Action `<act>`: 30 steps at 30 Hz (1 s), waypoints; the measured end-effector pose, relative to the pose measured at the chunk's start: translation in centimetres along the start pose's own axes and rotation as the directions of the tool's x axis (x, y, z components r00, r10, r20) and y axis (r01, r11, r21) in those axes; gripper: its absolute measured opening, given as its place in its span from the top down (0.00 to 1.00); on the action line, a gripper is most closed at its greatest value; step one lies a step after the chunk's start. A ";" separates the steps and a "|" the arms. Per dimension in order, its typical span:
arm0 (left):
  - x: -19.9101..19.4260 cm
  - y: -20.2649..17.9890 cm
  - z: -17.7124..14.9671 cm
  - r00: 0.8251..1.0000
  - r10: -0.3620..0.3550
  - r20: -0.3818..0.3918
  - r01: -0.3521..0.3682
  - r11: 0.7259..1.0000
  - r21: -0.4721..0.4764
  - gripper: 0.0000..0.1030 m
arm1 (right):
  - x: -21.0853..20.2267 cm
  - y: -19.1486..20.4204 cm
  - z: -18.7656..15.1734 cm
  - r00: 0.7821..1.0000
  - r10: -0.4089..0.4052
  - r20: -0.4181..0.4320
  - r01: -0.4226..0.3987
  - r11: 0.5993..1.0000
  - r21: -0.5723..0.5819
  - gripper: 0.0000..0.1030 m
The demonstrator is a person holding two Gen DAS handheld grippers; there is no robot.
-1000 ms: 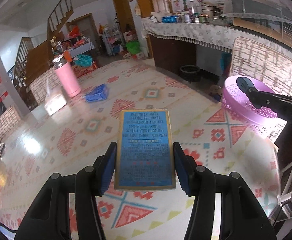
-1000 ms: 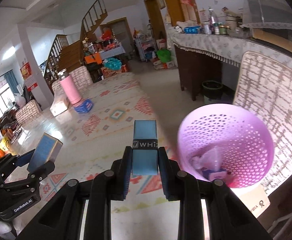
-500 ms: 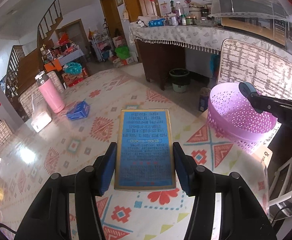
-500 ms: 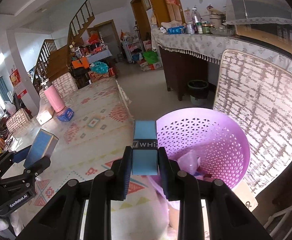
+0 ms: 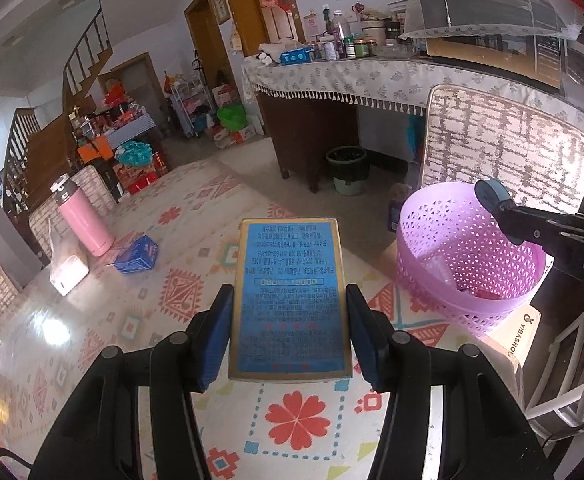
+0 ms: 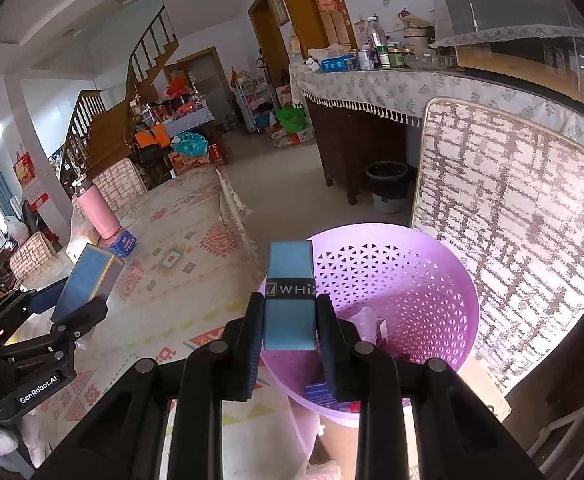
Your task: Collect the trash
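Presently two items of trash are in hand. The light-blue roll, banded black with white lettering, is clamped between the pads of the right gripper, its long axis running forward along the fingers; its far end overhangs the near rim of the purple perforated basket. The blue flat box, gold-edged and printed with text, is pinched across its width by the left gripper, long axis likewise forward, held above the patterned tablecloth. Both grippers are closed only as far as their loads allow. The basket lies directly ahead of and below the right gripper, but forward and well to the right of the left one; the right is judged the nearer, and its release looks the likelier next move, the box needing a rightward carry first. The right wrist view shows the basket's interior, holding crumpled plastic and a small blue pack, and shows the box side-on at far left; the left wrist view shows the roll end-on over the far rim, and the box's printed face. A pink flask and a small blue carton stand well apart, farther along the table.
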State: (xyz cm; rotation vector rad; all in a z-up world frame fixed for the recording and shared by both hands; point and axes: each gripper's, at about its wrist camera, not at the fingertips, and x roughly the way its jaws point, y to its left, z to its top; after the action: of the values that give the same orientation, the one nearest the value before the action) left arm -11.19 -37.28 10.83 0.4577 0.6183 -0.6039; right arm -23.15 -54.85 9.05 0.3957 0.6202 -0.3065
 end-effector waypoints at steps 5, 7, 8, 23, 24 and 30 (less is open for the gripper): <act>0.5 -0.5 -0.1 1.000 -0.007 -0.008 0.007 1.000 0.004 0.48 | 0.1 -0.8 -0.1 1.000 0.002 -0.003 -0.001 1.000 0.026 0.73; 0.7 -0.5 -0.2 1.000 -0.011 -0.014 0.011 1.000 0.002 0.48 | 0.1 -0.9 -0.3 1.000 0.007 -0.004 -0.007 0.999 0.034 0.73; 0.8 -0.6 -0.3 1.000 -0.012 -0.016 0.012 1.000 0.001 0.48 | 0.1 -0.9 -0.4 1.000 0.011 -0.006 -0.010 0.999 0.037 0.73; 0.3 1.6 -4.3 0.998 -0.012 -0.061 0.008 0.998 -0.059 0.48 | 0.6 3.2 -3.5 0.998 0.000 -0.068 -0.001 1.000 -0.027 0.73; 0.3 1.9 -4.7 0.998 -0.011 -0.065 0.006 0.998 -0.066 0.48 | 0.6 3.7 -3.8 0.997 -0.003 -0.071 0.001 0.999 -0.037 0.73; -1.1 4.2 -7.3 0.998 0.018 -0.066 -0.025 0.994 -0.110 0.48 | 0.3 7.6 -5.6 0.998 -0.034 -0.047 0.027 0.990 -0.136 0.73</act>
State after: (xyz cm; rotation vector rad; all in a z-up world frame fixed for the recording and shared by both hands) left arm -12.05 -29.68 7.18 0.3803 0.7047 -0.5330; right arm -22.73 -45.74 6.75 0.2648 0.6917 -0.2828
